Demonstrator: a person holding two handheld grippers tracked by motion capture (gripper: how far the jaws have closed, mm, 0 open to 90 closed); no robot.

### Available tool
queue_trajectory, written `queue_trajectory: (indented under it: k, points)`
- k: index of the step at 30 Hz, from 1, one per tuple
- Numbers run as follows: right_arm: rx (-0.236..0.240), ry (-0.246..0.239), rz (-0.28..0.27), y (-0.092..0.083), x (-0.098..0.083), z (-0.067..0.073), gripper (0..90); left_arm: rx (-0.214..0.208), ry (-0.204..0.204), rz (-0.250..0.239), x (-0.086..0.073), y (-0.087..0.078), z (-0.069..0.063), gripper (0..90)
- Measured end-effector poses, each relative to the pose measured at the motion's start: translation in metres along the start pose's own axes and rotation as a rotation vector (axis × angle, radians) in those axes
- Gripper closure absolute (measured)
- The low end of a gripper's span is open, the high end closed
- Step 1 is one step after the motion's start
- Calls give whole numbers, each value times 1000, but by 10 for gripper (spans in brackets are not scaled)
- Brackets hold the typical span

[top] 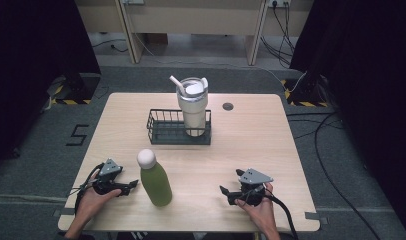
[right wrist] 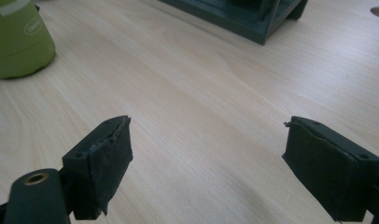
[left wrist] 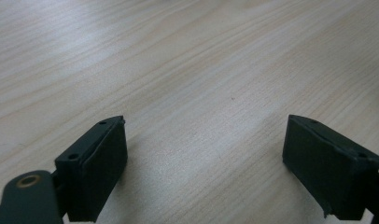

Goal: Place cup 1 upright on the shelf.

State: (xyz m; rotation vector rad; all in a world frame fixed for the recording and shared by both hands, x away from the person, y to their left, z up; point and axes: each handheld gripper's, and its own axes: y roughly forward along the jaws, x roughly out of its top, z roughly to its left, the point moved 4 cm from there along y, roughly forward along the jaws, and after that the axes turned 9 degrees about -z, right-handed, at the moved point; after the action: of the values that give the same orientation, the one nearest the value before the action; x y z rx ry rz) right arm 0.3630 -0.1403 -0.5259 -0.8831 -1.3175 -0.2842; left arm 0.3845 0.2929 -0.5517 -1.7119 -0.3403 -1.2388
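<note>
Green bottle (top: 156, 181), topped with a white rounded cap, was seen standing upright in the lower centre of the high view, on the tabletop (top: 251, 145) between the two tongs and nearer the left one; its lower body also appeared at the upper left of the right gripper view (right wrist: 17, 42). It was judged to be rigid and smooth-walled, probably slippery, and fairly heavy if full, though the contents could not be made out through the opaque body. A hold across the broad middle of the body, below the shoulder, was judged the safest, since the narrow neck and round cap would give the pads little to bear on. The left tongs (top: 133, 185) were held low at the lower left of the high view with the jaws spread wide and nothing between them, only bare wood being seen past them in the left gripper view (left wrist: 206, 154). The right tongs (top: 223, 191) were likewise open and empty at the lower right (right wrist: 208, 154). Above the bottle in the high view, a dark wire basket (top: 163, 131) was placed, and a cream tumbler (top: 193, 107) with a straw and lid was standing in its right part; whatever the tumbler held could not be told.
</note>
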Motion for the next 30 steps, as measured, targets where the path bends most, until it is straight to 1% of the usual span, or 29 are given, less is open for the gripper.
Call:
queue_trajectory:
  k: [4, 8, 9, 11, 14, 23, 26, 29, 30]
  points:
    - [-2, 1, 25, -2, -3, 0, 154, 0, 0, 0, 0, 0, 0, 132]
    - [-2, -4, 36, -4, -4, -1, 154, 0, -1, 0, 0, 0, 0, 132]
    - [-8, -1, 57, -4, -6, -1, 154, 1, 0, 1, 0, 0, 0, 132]
    - [-10, -1, 63, -4, -6, -1, 154, 0, -1, 0, 0, 0, 0, 132]
    - [-15, -5, 92, -4, -10, -1, 154, 1, -1, 1, 0, 0, 0, 132]
    - [-41, 10, 106, -7, -15, -6, 153, 0, 0, 0, 0, 0, 0, 131]
    - [-42, 3, 126, -7, -16, -5, 154, 0, -1, 0, 0, 0, 0, 131]
    - [-44, 5, 135, -7, -17, -5, 155, 0, -1, 0, 0, 0, 0, 131]
    - [-49, 6, 146, -8, -18, -5, 156, 0, -1, 0, 0, 0, 0, 131]
